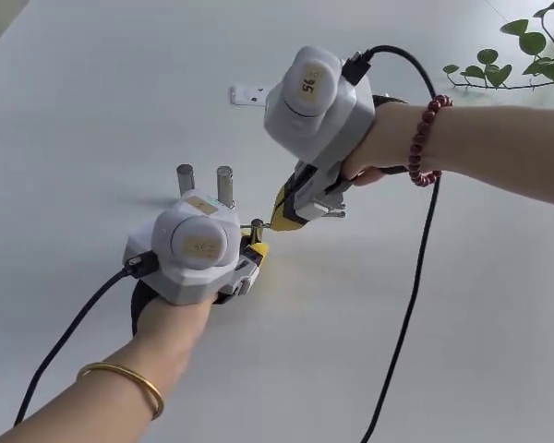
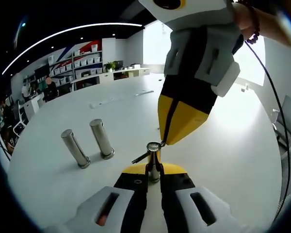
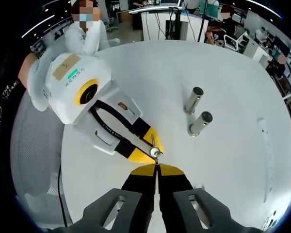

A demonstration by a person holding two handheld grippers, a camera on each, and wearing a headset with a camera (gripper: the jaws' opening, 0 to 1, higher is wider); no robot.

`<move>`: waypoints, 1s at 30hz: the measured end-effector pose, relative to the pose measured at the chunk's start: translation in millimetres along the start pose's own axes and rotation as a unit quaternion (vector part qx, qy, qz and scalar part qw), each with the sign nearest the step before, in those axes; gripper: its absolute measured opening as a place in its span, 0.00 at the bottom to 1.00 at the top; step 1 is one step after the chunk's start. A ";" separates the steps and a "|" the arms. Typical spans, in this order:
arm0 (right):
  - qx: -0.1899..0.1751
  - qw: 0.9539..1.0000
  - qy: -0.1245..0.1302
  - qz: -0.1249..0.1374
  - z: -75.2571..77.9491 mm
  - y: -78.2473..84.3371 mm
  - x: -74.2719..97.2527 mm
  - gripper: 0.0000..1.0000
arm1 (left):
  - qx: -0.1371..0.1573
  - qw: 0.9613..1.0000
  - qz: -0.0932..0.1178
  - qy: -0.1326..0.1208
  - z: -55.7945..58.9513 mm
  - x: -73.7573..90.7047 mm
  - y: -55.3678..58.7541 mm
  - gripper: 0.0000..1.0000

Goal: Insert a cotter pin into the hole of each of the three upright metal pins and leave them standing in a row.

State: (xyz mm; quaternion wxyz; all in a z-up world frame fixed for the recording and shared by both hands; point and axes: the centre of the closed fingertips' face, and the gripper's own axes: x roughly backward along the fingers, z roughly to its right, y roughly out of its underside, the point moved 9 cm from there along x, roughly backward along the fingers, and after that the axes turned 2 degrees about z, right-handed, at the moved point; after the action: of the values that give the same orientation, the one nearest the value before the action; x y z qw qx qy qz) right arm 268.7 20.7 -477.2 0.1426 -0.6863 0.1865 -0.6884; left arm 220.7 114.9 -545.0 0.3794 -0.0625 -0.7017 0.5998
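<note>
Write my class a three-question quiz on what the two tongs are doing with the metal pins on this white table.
1. True or false: the left tongs are open and hold nothing.
2. What do the right tongs grip? A) a cotter pin B) a screw C) a coin
3. Fill in: ___ free metal pins stand upright on the table beside the held one.

Key
1. False: they are shut on a metal pin, held upright.
2. A: the thin cotter pin, at the held pin's hole.
3. Two.
</note>
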 end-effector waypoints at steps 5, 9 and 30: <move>0.002 1.000 -0.003 0.000 -2.4 -0.7 -2.6 0.00 | 0.001 1.000 0.000 0.000 -0.3 0.6 0.2 0.07; -0.002 1.000 0.000 0.001 -1.6 -1.2 -3.5 0.00 | 0.003 1.000 0.001 -0.001 -0.4 0.9 0.5 0.07; 0.016 0.999 -0.001 0.048 -5.3 -13.8 -8.0 0.10 | 0.008 1.000 0.000 -0.005 0.2 0.3 0.6 0.07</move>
State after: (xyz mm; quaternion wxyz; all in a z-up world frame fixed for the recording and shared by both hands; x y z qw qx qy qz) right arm 264.3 36.9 -478.0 0.1870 -0.6748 0.2078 -0.6830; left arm 220.1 115.0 -545.4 0.3762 -0.0566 -0.6987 0.6058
